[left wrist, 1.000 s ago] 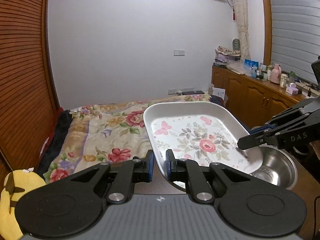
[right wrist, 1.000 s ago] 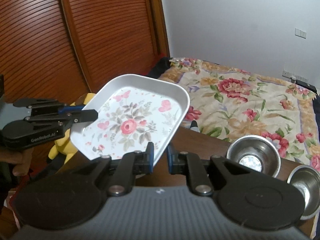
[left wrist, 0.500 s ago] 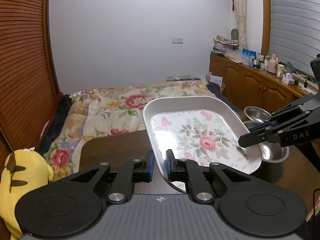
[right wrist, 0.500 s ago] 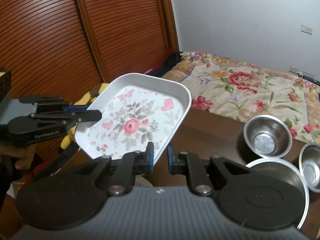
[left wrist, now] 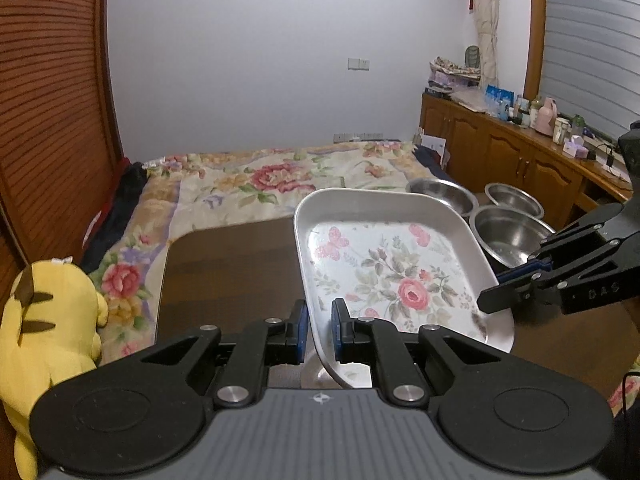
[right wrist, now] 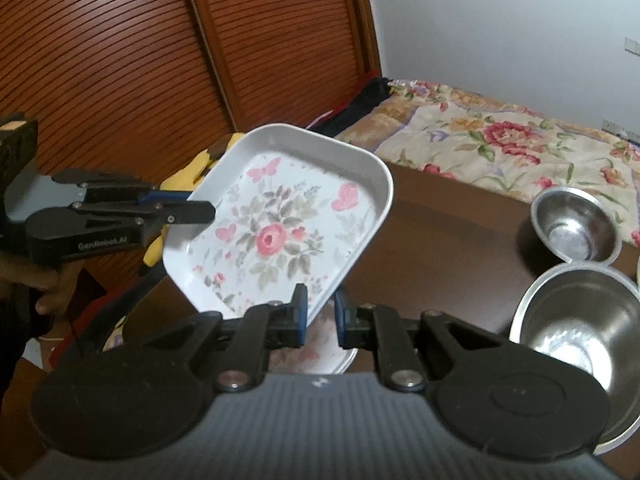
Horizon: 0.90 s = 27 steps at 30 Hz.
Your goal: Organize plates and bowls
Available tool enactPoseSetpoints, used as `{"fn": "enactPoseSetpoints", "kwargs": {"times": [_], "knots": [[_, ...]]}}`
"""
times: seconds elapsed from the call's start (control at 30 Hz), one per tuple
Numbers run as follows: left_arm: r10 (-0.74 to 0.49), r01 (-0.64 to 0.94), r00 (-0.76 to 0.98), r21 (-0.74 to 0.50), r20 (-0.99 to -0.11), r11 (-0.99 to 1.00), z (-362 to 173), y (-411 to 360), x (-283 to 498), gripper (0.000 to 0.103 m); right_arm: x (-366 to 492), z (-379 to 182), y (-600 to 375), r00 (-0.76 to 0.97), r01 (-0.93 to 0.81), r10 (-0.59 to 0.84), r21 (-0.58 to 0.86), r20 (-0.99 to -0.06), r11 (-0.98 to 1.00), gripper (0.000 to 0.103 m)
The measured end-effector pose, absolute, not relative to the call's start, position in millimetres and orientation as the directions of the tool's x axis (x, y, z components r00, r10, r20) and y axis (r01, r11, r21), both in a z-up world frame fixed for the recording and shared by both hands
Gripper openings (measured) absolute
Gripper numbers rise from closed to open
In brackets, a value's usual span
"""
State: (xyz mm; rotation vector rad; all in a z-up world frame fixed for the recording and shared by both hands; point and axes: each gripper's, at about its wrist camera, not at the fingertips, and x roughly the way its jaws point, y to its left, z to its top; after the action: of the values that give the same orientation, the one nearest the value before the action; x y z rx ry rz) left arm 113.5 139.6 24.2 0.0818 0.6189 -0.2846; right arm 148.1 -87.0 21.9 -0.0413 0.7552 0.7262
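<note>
Floral-printed tray (left wrist: 394,276) carried above the dark counter (left wrist: 228,272) by both tools.

Left tool (left wrist: 319,330) is pinched on the near rim, right tool (right wrist: 320,314) on the opposite rim; tray should be kept level and lowered evenly, clear of steel bowls (right wrist: 576,228).

Two cameras, riding close behind my fingers

Left looks toward the bed (left wrist: 256,184); right toward the slatted doors (right wrist: 160,60); both share the floral tray (left wrist: 392,276) mid-frame.

Dim indoor light, soft focus, fisheye-bent edges, dark corners
</note>
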Motion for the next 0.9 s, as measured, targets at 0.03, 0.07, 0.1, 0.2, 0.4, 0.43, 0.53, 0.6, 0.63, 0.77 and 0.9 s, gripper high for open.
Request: {"fn": "enactPoseSetpoints", "kwargs": {"times": [0.03,0.07,0.1,0.2,0.4,0.43,0.53,0.6,0.63,0.77,0.9], "knots": [[-0.238,0.284,0.773,-0.014,-0.588,0.959,21.1,140.3,111.7,0.014,145.3,18.2,-85.0,0.493,-0.615,0.587,0.219,-0.642,0.757,0.015],[-0.237,0.283,0.769,-0.016,-0.594,0.959,17.9,140.7,110.4,0.014,144.1,14.9,-84.3,0.487,-0.616,0.588,0.223,-0.646,0.755,0.015],[-0.234,0.280,0.765,-0.017,-0.600,0.960,14.1,141.2,108.8,0.014,142.7,10.6,-83.5,0.480,-0.618,0.589,0.227,-0.650,0.753,0.015],[-0.234,0.275,0.752,-0.030,-0.616,0.961,5.3,142.7,104.7,0.014,138.9,1.7,-80.7,0.459,-0.619,0.591,0.239,-0.663,0.748,0.016],[-0.234,0.270,0.731,-0.043,-0.641,0.962,-9.7,141.2,98.9,0.014,132.9,-8.6,-78.7,0.436,-0.623,0.586,0.241,-0.682,0.744,0.016],[-0.236,0.269,0.728,-0.048,-0.644,0.962,-11.6,141.6,98.6,0.014,132.3,-9.9,-78.9,0.434,-0.622,0.586,0.244,-0.684,0.744,0.016],[-0.234,0.265,0.721,-0.052,-0.652,0.963,-17.5,141.7,97.8,0.014,129.4,-13.6,-79.0,0.430,-0.621,0.582,0.242,-0.690,0.746,0.016],[-0.225,0.263,0.720,-0.041,-0.656,0.964,-20.9,140.1,96.7,0.014,126.6,-16.0,-79.4,0.428,-0.621,0.581,0.242,-0.692,0.746,0.016],[-0.219,0.261,0.720,-0.035,-0.658,0.965,-22.7,139.2,96.0,0.014,125.6,-16.9,-79.1,0.427,-0.620,0.579,0.241,-0.695,0.747,0.016],[-0.215,0.256,0.713,-0.037,-0.668,0.966,-30.8,138.9,94.9,0.014,122.5,-20.7,-78.7,0.431,-0.617,0.575,0.238,-0.695,0.750,0.016],[-0.215,0.259,0.699,-0.039,-0.681,0.965,-37.6,138.4,94.3,0.014,122.2,-24.1,-78.1,0.438,-0.614,0.571,0.232,-0.694,0.754,0.016]]}}
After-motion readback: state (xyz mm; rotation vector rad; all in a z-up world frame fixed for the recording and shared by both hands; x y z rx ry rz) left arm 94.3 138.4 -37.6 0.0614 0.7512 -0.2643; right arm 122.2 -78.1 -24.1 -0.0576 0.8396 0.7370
